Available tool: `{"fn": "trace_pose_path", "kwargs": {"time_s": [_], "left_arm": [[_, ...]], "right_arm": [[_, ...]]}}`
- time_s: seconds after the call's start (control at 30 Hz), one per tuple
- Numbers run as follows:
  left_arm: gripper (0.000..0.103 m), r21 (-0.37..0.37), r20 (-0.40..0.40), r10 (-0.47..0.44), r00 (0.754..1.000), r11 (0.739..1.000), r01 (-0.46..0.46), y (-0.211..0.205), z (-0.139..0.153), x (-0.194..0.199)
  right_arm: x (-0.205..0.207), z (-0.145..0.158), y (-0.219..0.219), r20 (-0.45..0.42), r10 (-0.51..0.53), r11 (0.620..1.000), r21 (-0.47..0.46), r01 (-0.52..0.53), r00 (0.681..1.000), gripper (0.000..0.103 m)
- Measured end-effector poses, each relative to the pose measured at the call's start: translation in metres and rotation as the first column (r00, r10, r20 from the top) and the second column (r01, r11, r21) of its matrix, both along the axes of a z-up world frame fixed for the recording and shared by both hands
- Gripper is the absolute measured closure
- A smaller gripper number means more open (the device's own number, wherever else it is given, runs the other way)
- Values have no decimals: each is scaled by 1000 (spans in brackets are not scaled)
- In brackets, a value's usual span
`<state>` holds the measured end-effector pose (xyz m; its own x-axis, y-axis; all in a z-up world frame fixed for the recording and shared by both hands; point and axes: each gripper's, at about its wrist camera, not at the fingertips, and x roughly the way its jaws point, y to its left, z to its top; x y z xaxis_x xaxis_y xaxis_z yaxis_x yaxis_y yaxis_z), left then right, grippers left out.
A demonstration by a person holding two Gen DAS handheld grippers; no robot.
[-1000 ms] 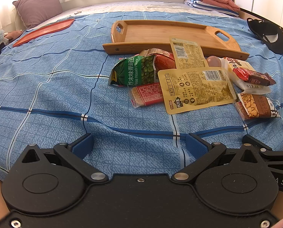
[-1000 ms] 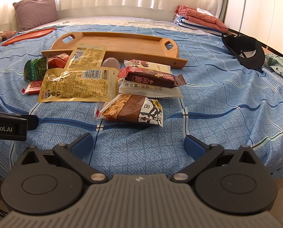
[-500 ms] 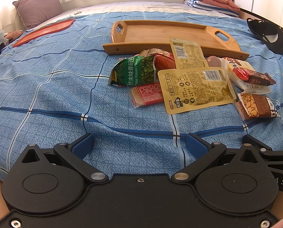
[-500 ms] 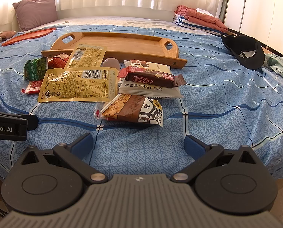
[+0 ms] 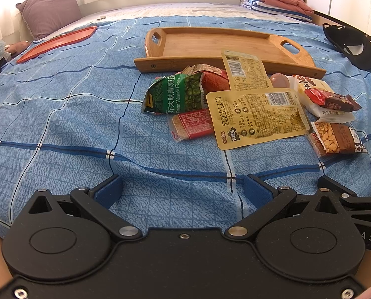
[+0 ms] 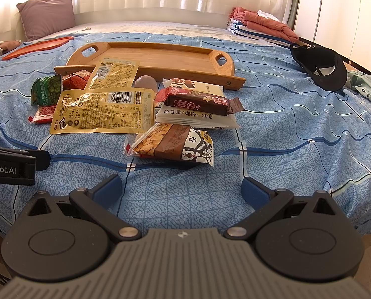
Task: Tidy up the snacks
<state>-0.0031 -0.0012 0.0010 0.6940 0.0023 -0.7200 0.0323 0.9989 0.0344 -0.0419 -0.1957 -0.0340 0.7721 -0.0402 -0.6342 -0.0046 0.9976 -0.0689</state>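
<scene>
Several snack packs lie in a heap on the blue bedspread, just in front of an empty bamboo tray (image 5: pixel 225 43) (image 6: pixel 155 54). Among them are a green wasabi-pea bag (image 5: pixel 171 94) (image 6: pixel 46 91), a large yellow pouch (image 5: pixel 257 115) (image 6: pixel 103 111), a red bar (image 5: pixel 193 125), a brown chocolate bar (image 6: pixel 198 102) on a white packet, and a peanut pack (image 6: pixel 173 144) (image 5: pixel 335 139). My left gripper (image 5: pixel 183 193) hovers open near the bed's front edge, short of the heap. My right gripper (image 6: pixel 180 190) is open too, just before the peanut pack. Both hold nothing.
A red flat tray (image 5: pixel 57 42) lies at the far left by a purple pillow (image 5: pixel 48 10). A black cap (image 6: pixel 320 67) rests at the right, folded clothes (image 6: pixel 260 25) behind it. The left gripper's body (image 6: pixel 11 167) shows at the right view's left edge.
</scene>
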Motion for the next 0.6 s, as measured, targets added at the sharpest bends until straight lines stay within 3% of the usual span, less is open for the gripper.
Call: {"fn": "trace_pose_path", "kwargs": {"time_s": [0.6], "left_arm": [[0,14,35,-50,998,999,49,3,-1,-3]], "right_arm": [[-3,0,-7,5,4,1000,27,-4,1000,0]]}}
